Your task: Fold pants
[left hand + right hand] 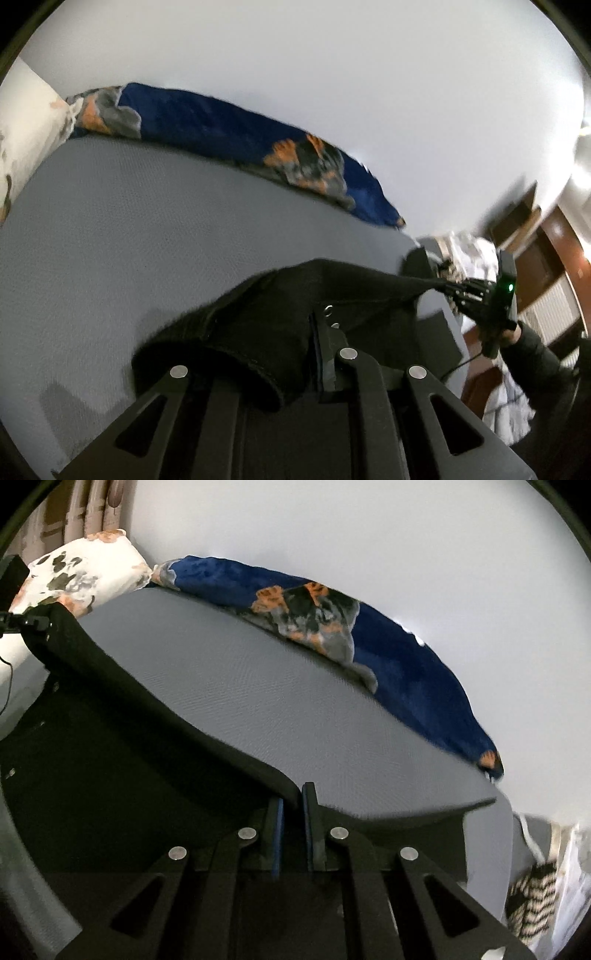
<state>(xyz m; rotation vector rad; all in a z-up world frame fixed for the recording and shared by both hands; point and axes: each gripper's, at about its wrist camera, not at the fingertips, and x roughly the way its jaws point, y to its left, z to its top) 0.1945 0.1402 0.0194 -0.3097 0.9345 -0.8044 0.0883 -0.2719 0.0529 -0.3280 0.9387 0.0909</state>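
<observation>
The black pants (295, 302) hang stretched between my two grippers above the grey bed (129, 229). My left gripper (317, 332) is shut on one end of the pants, with cloth bunched over its left finger. My right gripper (293, 808) is shut on the other end of the pants (129, 716). The pants' edge runs taut from there up to the left gripper (33, 622) at the far left. The right gripper also shows in the left wrist view (454, 288), held in a hand, pinching the pants' far corner.
A blue blanket with an orange and grey print (229, 125) lies along the far side of the bed (295, 709), against a white wall. A floral pillow (85, 572) sits at the bed's head. A striped cloth (532, 897) and wooden furniture (535, 251) stand past the bed's foot.
</observation>
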